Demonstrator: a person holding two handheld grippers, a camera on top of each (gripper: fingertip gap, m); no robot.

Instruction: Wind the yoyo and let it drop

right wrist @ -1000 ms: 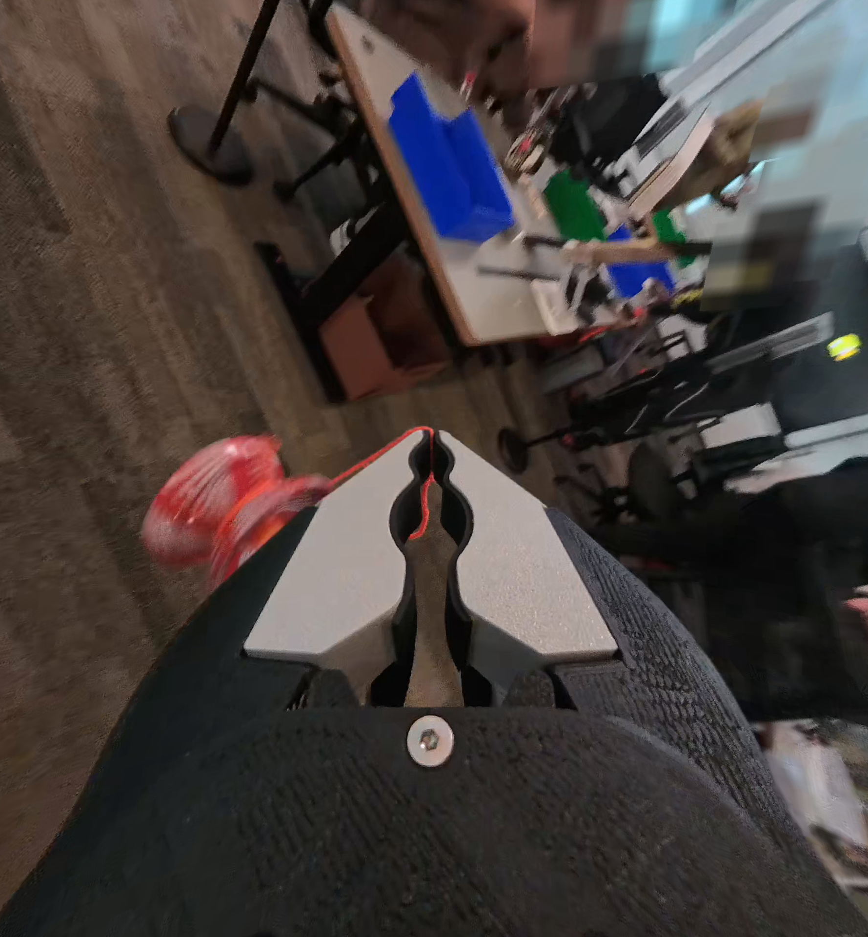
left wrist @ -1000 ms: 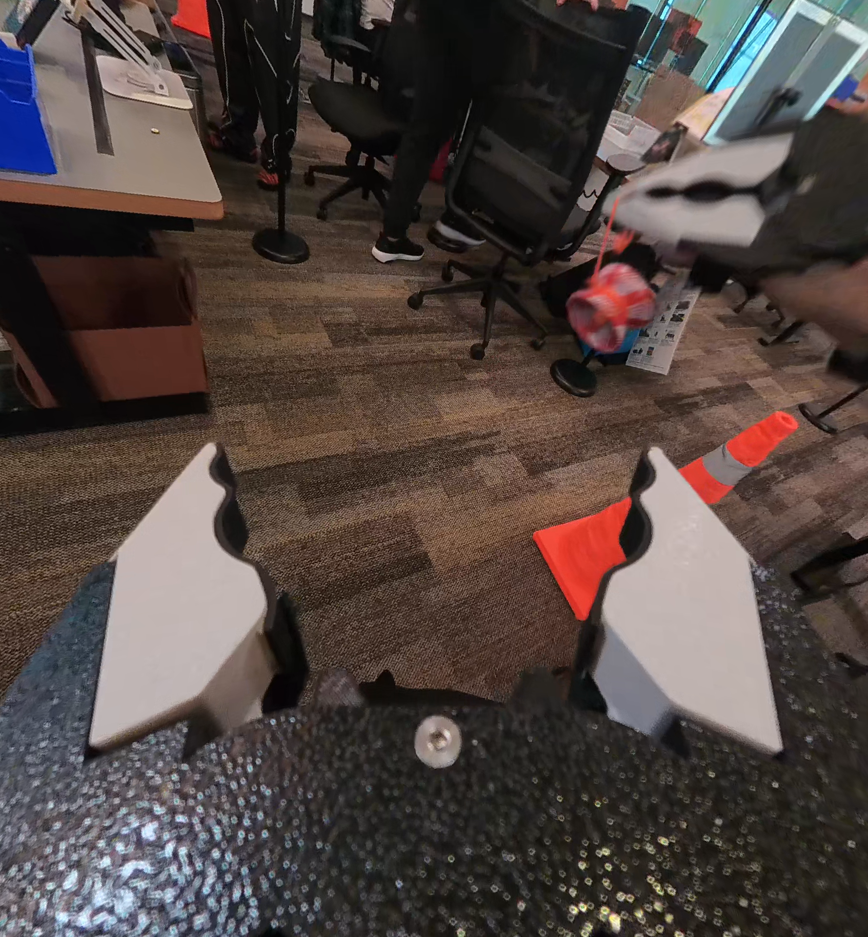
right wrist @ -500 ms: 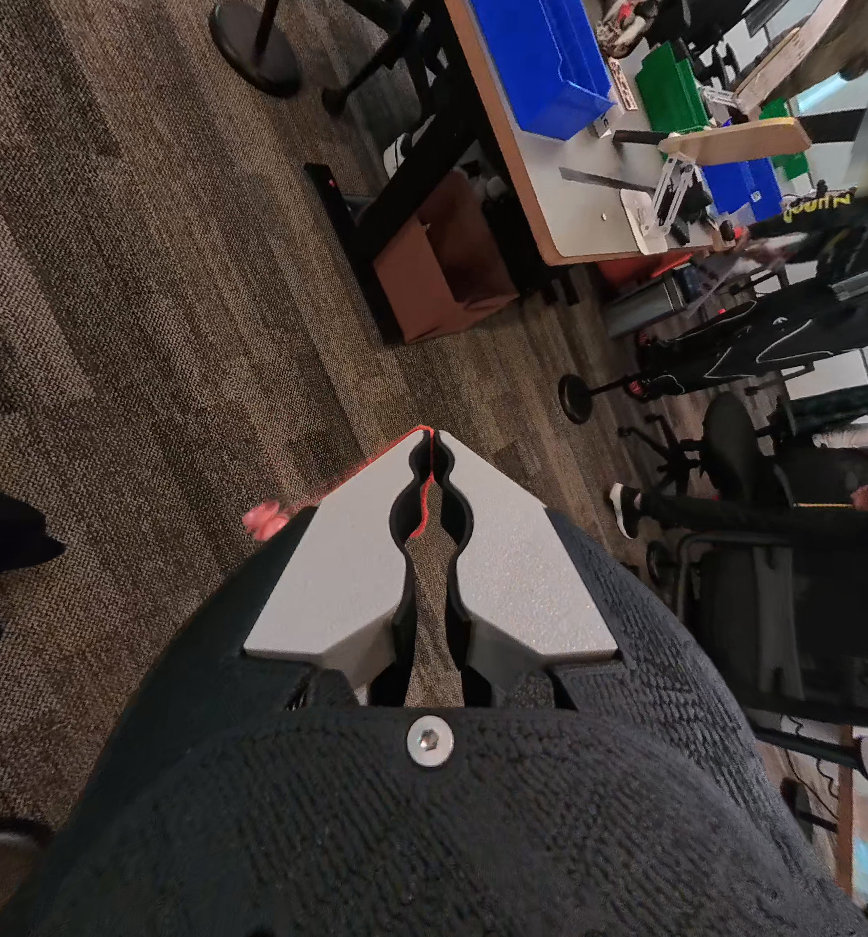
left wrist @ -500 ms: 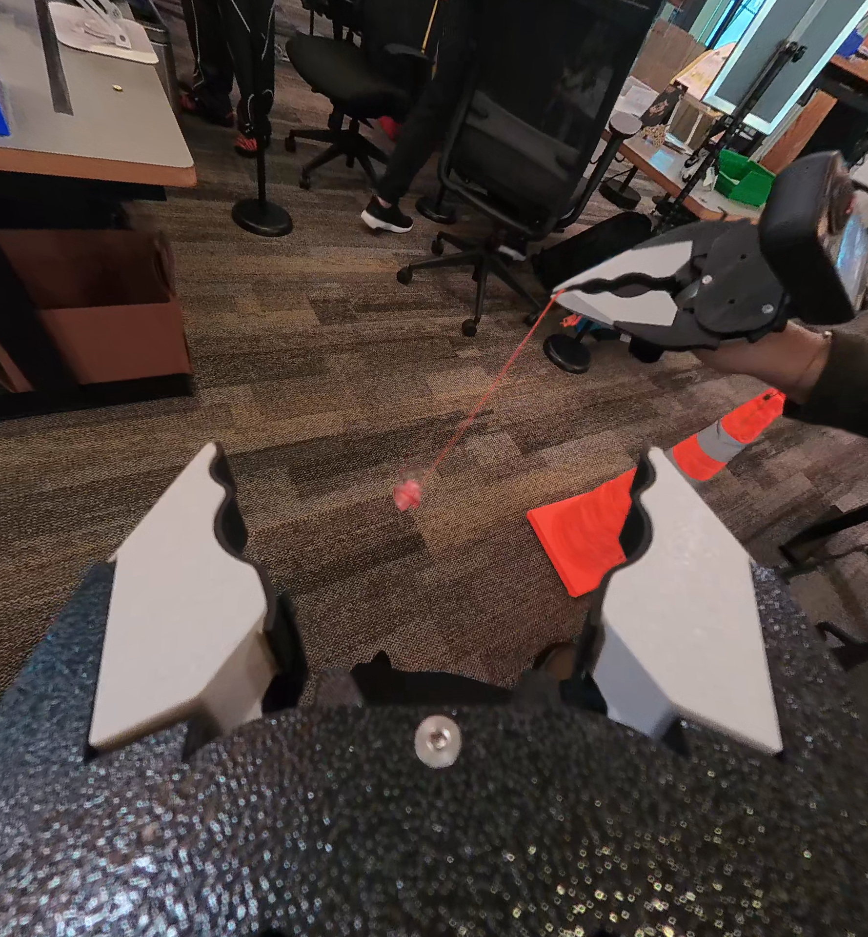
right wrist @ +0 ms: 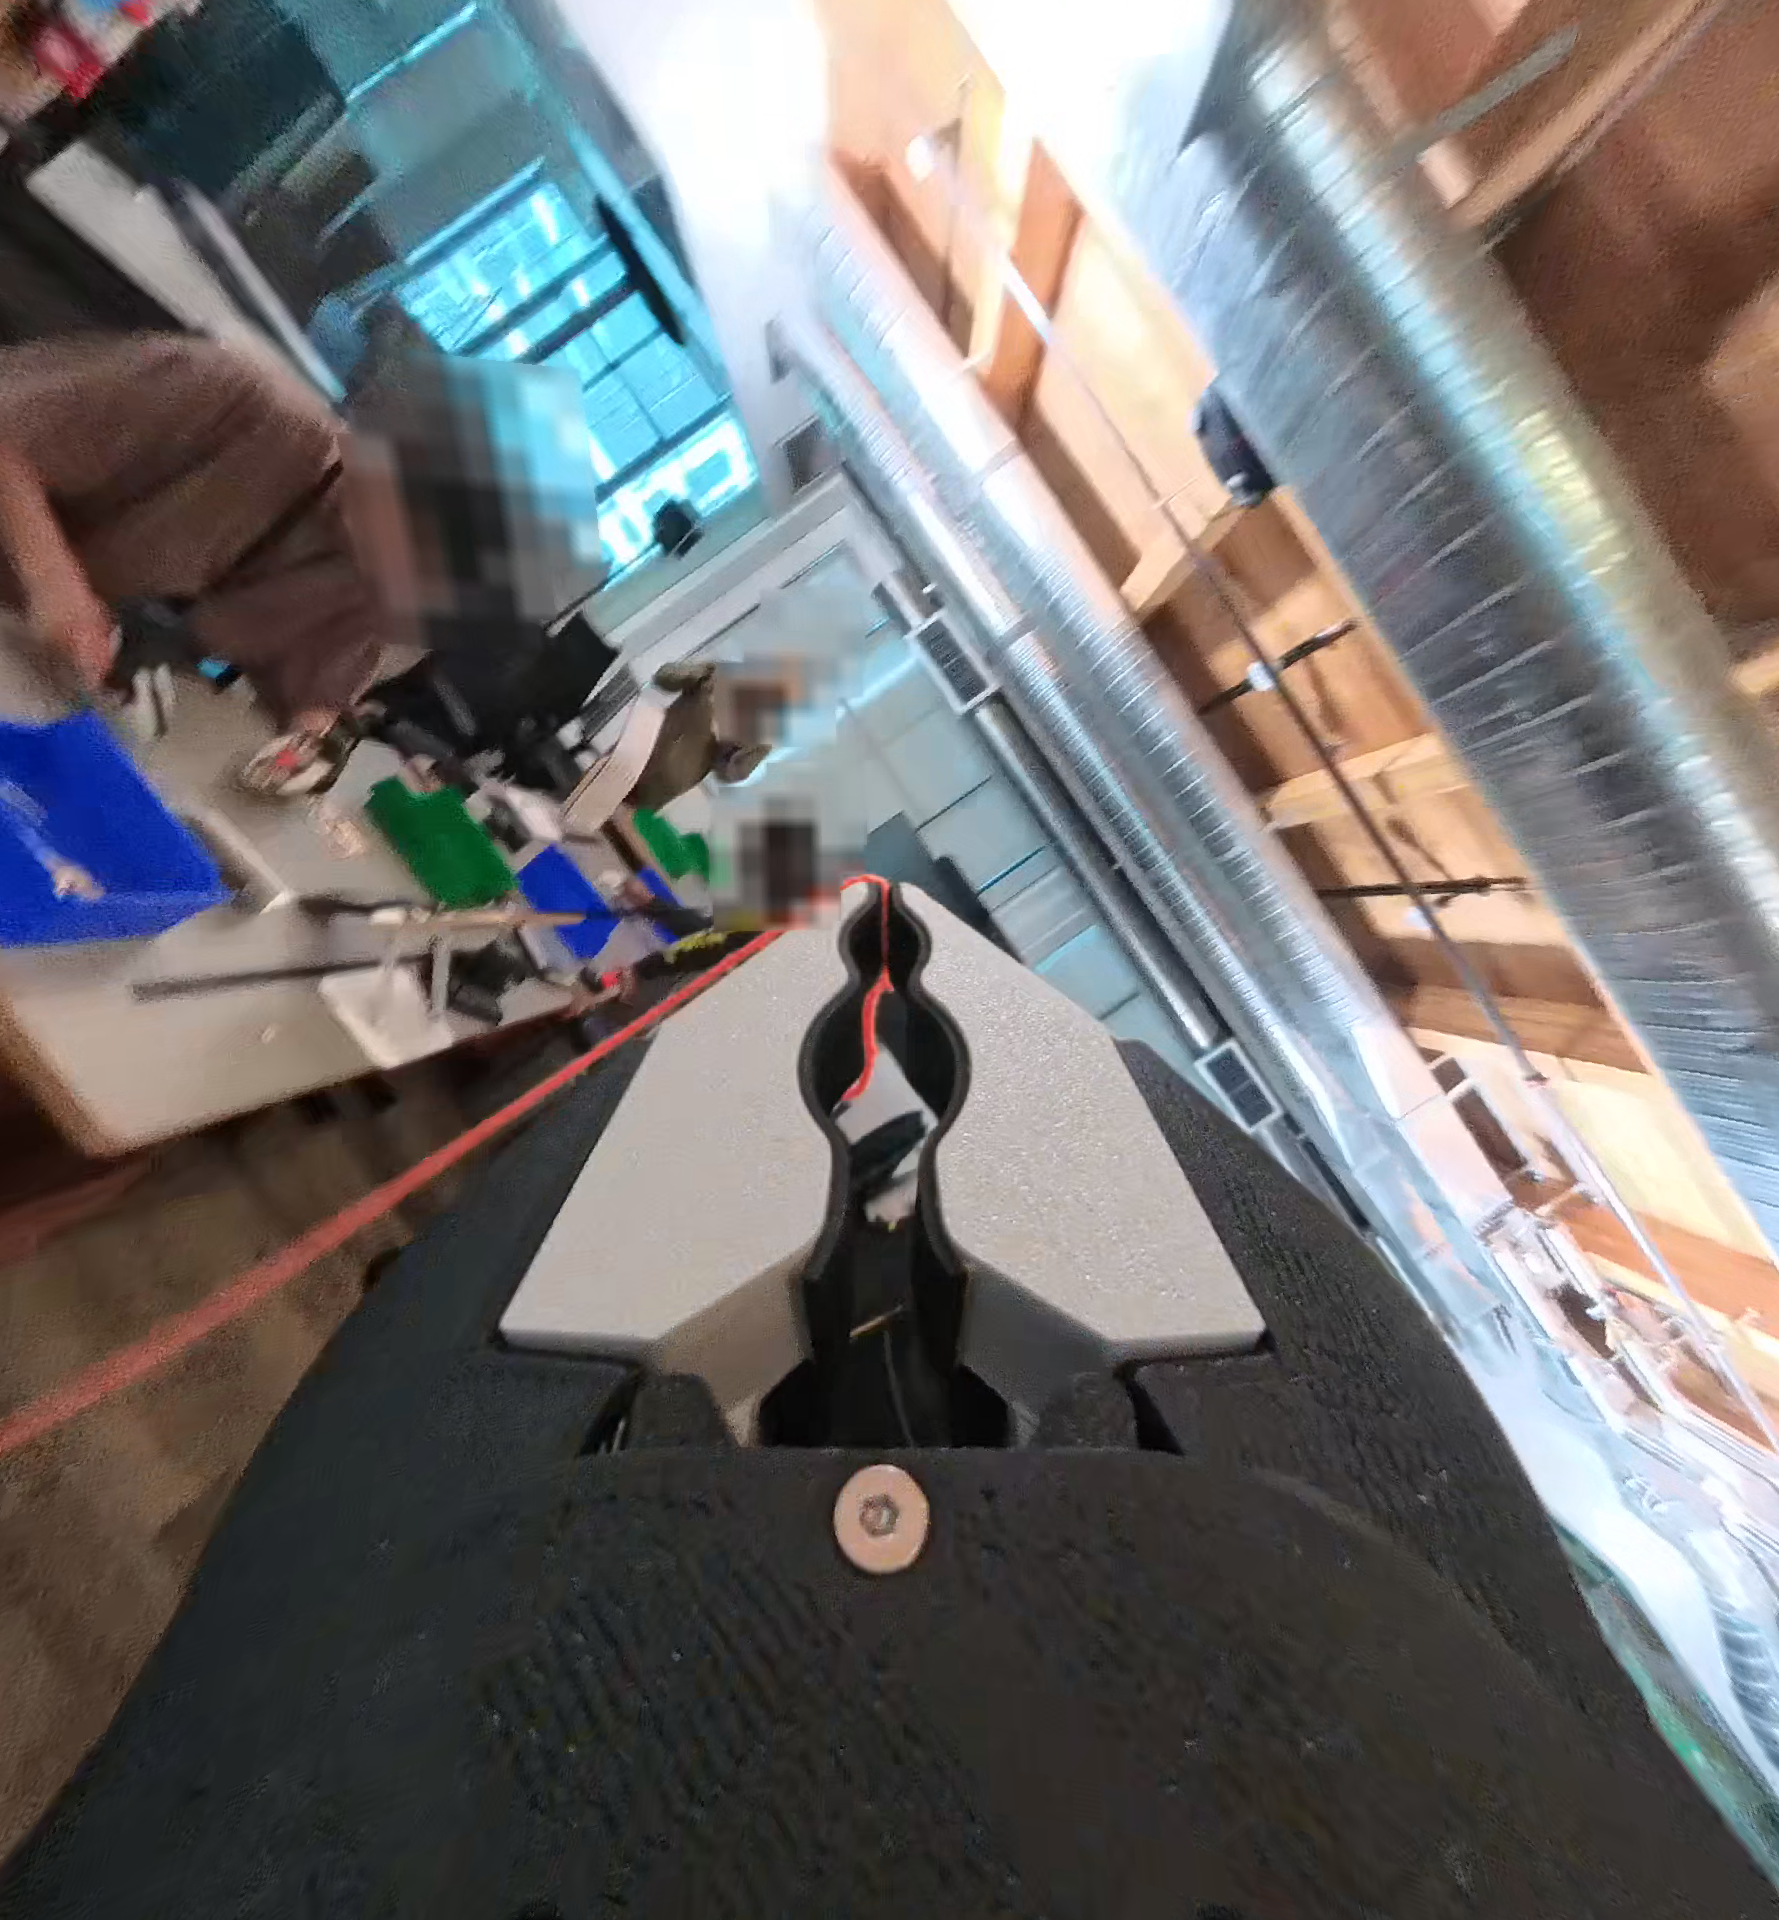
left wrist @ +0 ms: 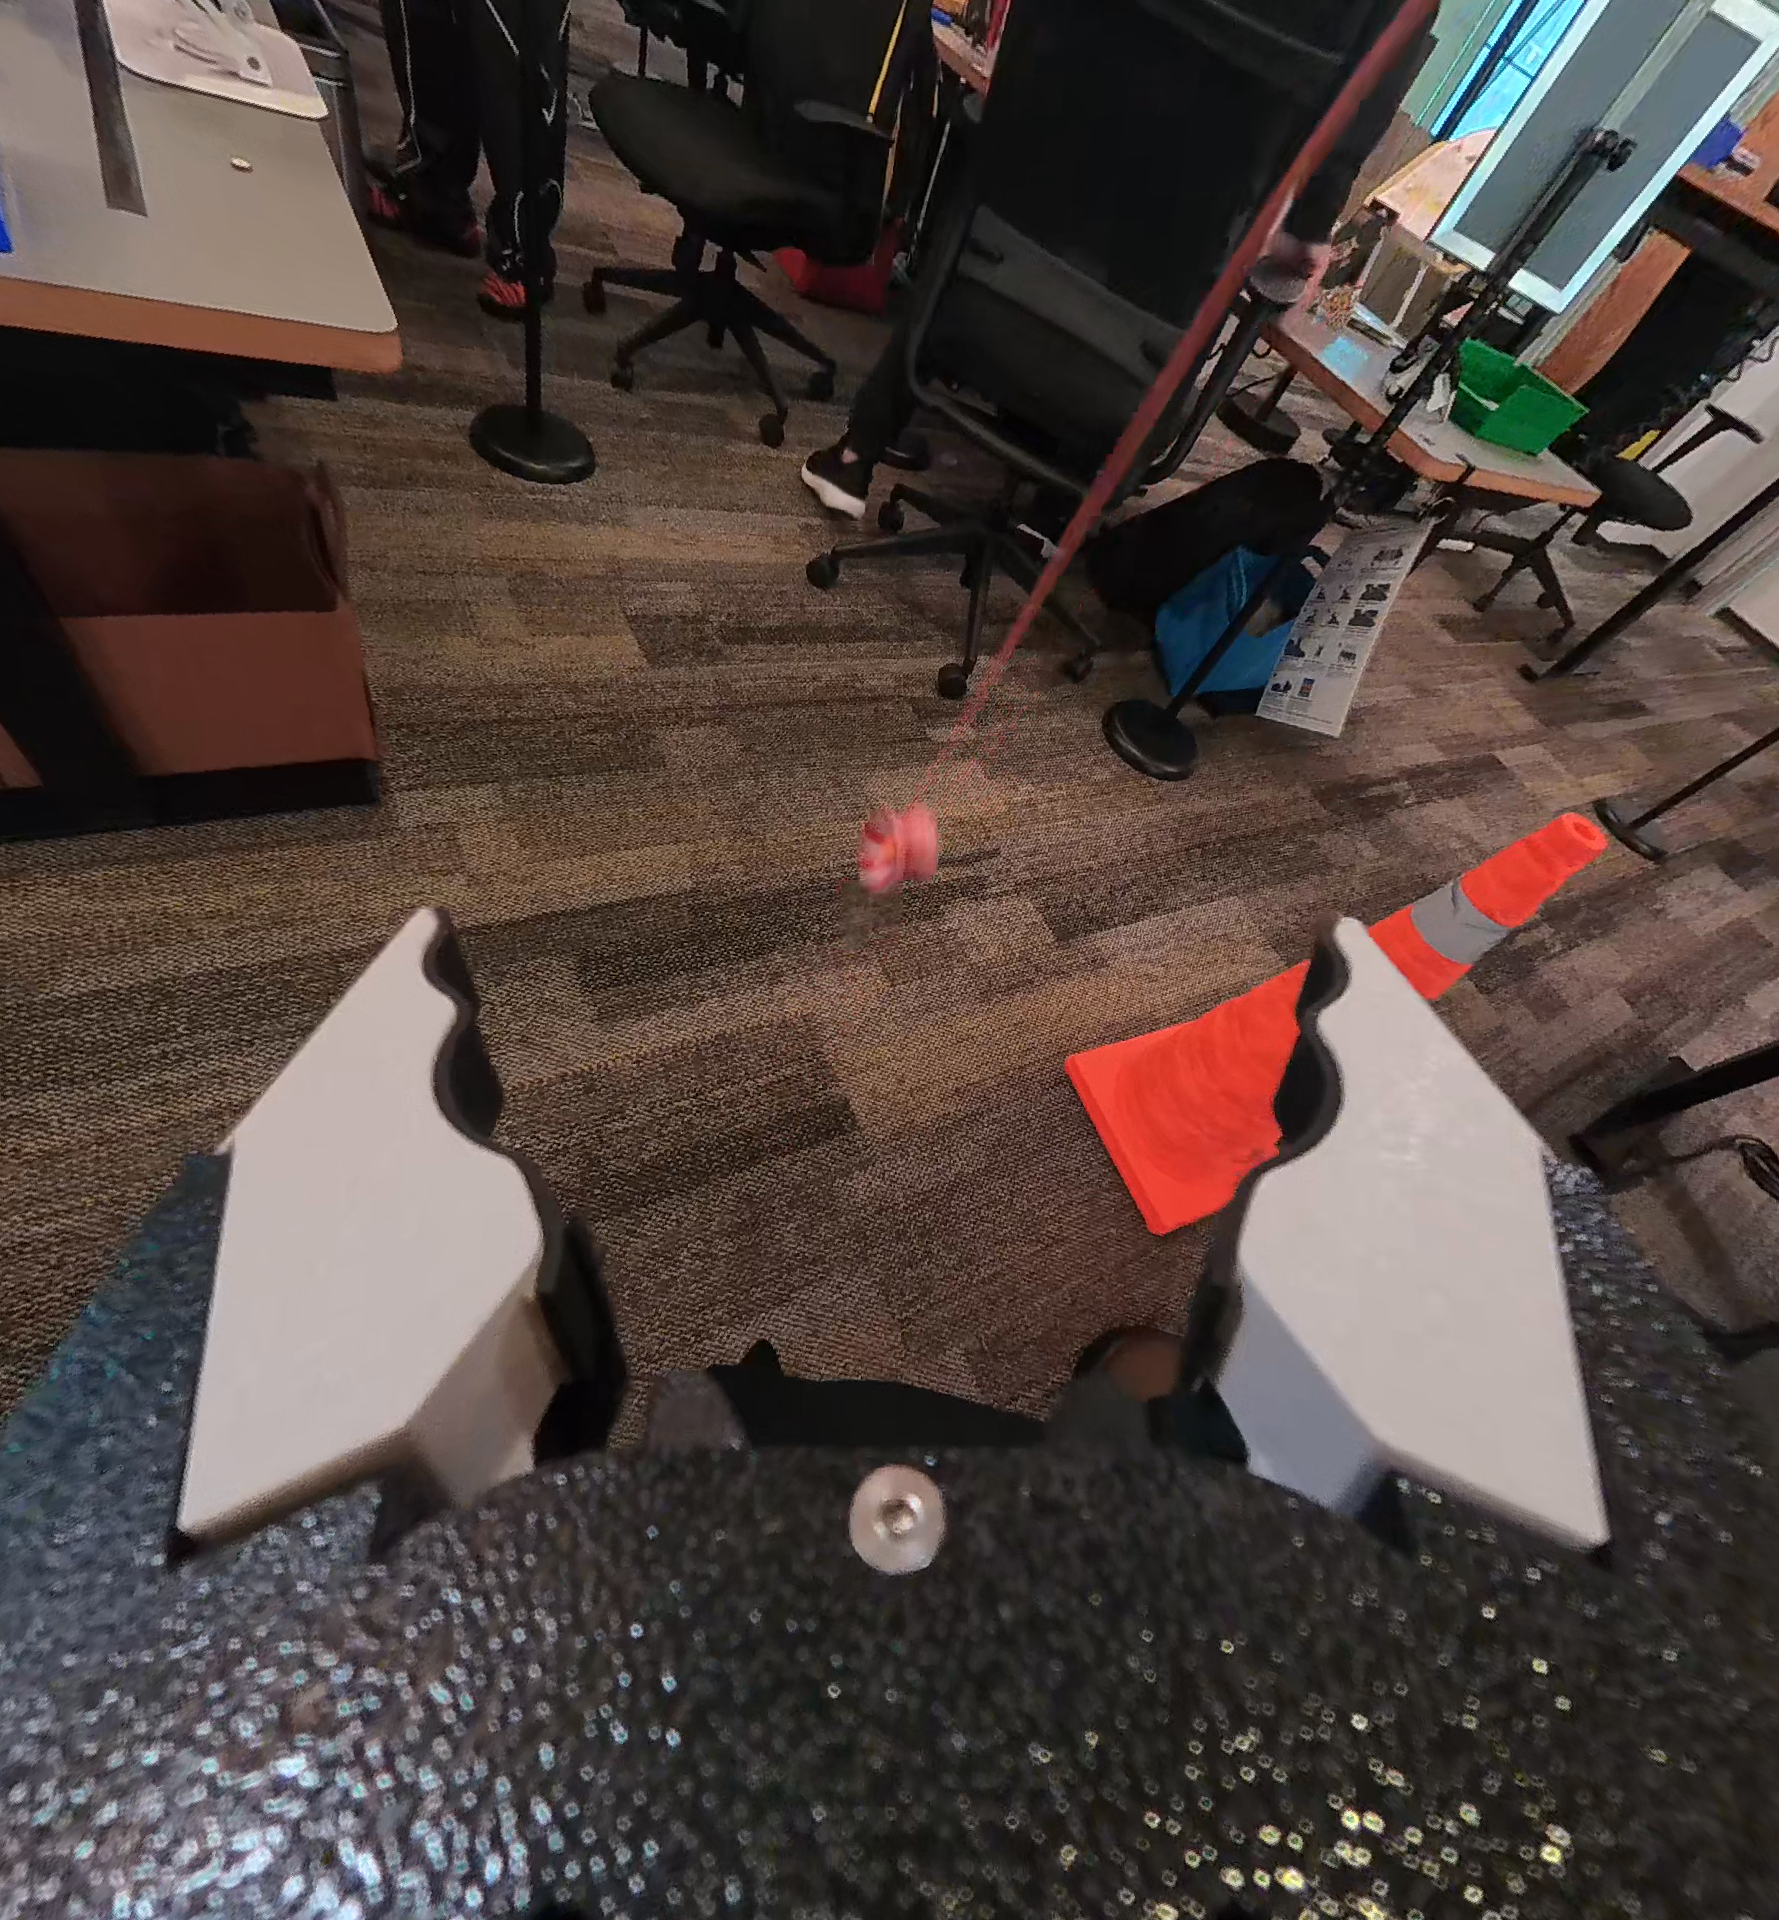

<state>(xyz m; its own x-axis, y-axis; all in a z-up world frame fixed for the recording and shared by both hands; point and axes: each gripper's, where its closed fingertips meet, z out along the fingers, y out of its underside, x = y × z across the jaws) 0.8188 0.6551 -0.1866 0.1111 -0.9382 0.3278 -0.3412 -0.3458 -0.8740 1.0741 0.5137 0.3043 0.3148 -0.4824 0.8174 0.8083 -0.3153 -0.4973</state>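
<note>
Left wrist view: yoyo [left wrist: 898,849], small, light, hard-shelled, hanging low over carpet [left wrist: 656,1039] on taut red string [left wrist: 1124,457]. Left gripper [left wrist: 880,1049] spread, empty. Right gripper [right wrist: 877,896] pinches string end; hold there.

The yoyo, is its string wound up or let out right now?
Let out: the yoyo hangs low on a long red string above the carpet.

Bright indoor light | right wrist view motion-blurred | wide-angle bending at edges (yoyo [left wrist: 898,849] smeared)
</note>
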